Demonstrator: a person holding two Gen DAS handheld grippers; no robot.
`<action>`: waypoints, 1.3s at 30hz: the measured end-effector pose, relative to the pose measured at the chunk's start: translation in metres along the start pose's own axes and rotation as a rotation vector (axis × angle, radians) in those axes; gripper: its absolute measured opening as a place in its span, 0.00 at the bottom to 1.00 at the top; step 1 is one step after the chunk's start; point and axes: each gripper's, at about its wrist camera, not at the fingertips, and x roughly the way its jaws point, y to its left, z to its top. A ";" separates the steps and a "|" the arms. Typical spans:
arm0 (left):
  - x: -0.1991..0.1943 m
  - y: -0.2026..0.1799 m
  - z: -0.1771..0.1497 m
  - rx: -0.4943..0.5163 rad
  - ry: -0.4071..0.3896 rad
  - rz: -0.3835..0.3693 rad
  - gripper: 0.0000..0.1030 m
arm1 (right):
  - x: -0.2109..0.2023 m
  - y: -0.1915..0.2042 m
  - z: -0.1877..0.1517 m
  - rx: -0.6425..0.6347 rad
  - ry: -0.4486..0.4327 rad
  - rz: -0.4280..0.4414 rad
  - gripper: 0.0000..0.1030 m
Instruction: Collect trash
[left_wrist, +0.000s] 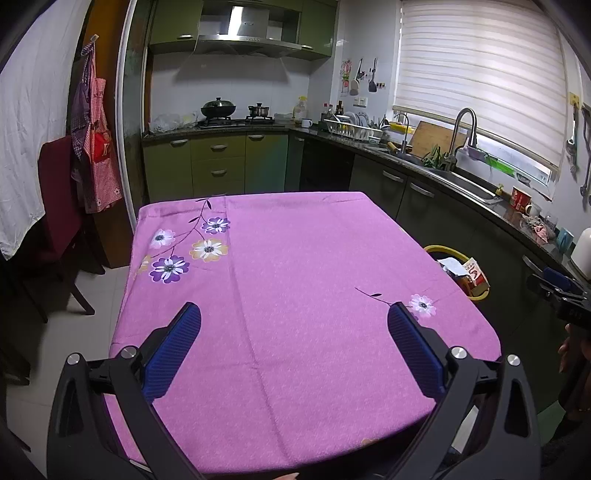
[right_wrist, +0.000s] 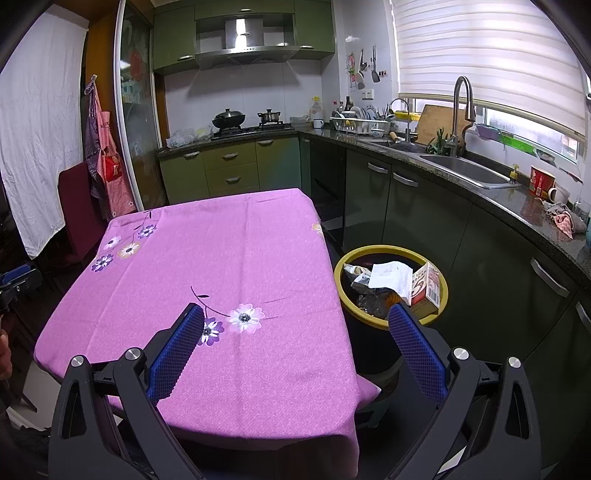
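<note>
While both claws gape, tablecloth (right_wrist: 236, 236) edge beside trash bin (right_wrist: 345, 295)

My left tongs (left_wrist: 293, 347) are black plastic arms with round silver screws and blue bumpy pads (left_wrist: 173, 354). My right tongs (right_wrist: 295, 349) look the same: black frames, shiny screws, blue dotted pads (right_wrist: 417, 354).
</note>
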 end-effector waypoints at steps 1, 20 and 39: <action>0.000 0.000 0.000 -0.001 0.001 -0.003 0.94 | 0.000 -0.001 0.000 0.000 0.001 0.000 0.96; 0.008 -0.005 -0.002 0.005 0.029 0.002 0.94 | 0.006 0.000 0.000 -0.002 0.021 -0.001 0.96; 0.014 -0.003 -0.001 0.019 0.026 0.005 0.94 | 0.012 -0.005 0.001 0.006 0.034 0.009 0.96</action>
